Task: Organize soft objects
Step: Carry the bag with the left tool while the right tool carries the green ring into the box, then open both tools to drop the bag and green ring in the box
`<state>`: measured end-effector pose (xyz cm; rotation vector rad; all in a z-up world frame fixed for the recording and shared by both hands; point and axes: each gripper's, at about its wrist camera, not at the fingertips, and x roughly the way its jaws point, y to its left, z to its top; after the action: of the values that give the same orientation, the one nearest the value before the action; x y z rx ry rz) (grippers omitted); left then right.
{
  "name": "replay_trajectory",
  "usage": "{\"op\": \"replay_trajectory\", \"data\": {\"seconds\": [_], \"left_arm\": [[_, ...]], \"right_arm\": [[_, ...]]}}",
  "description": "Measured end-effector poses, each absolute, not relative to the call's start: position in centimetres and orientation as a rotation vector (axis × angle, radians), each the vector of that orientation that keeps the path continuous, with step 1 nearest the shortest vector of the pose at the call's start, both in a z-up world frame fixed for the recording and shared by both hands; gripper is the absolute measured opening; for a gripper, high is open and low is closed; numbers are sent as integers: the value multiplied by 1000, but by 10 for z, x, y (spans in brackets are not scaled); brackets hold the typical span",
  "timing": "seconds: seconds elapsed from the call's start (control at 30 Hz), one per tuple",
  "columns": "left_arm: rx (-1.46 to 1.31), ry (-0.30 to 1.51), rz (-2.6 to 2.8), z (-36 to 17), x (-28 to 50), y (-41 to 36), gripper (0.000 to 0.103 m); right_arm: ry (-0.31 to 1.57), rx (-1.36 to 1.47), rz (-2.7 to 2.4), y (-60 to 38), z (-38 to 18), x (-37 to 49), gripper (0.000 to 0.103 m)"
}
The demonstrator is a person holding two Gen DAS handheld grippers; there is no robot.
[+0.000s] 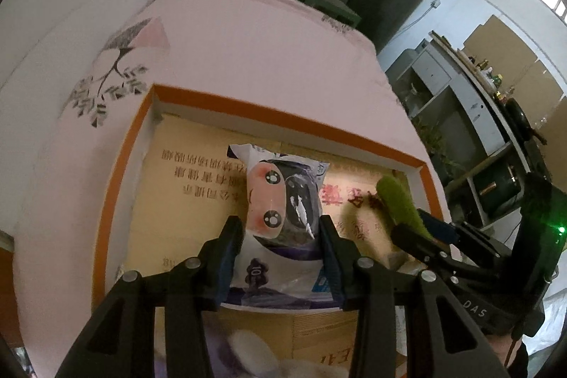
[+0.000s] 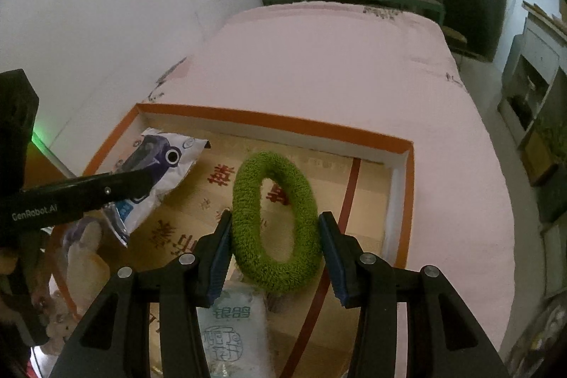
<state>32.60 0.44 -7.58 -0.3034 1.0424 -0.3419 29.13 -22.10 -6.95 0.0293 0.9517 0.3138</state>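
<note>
Landmark: orange-rimmed box (image 1: 117,165) on the pink bedspread (image 1: 255,52), floor lined with printed cardboard.

Left gripper (image 1: 280,257): clamped across the middle of a plastic snack packet (image 1: 283,201), one pad on each long side. Packet sits over the box's left half, top end toward the far rim. Can't tell whether its bottom touches the cardboard.

- Packet reads light, puffy and crinkly. The film is slippery and probably shifts under the pads. A mid-body hold works, but squeezing hard risks crushing the contents; the sealed end seam would be a safer hold.

Right gripper (image 2: 276,247): closed on a green fuzzy ring (image 2: 274,222), pads pressing its outer sides, ring squashed into an oval. Over the box's middle to right half, held on edge, far end tipped toward the far rim.

- Ring reads very light, soft and springy. The pile gives good friction, so slip risk is low. Expect it to spring back round on release and maybe roll. Pinching one side of the loop would distort it less.

Edges/room:
- Near rim, left corner: pale plush toys (image 2: 85,257) crowd it.
- Near rim, centre: tissue pack (image 2: 234,325) sits below the ring.
- Bare cardboard between the packet and the right wall, and along the far rim, is the best drop zone.
- Box walls are low, so coming in over the rim is easy.
- The grippers are close beside each other inside the box; watch for a clash.
</note>
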Motion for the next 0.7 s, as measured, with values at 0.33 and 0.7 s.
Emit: {"op": "replay_trajectory", "data": {"seconds": [0.33, 0.7], "left_arm": [[-291, 1002, -333, -69, 321, 7, 70], [-269, 918, -363, -37, 295, 4, 70]], "right_arm": [[974, 6, 309, -219, -69, 290, 67], [924, 34, 295, -228, -58, 267, 68]]}}
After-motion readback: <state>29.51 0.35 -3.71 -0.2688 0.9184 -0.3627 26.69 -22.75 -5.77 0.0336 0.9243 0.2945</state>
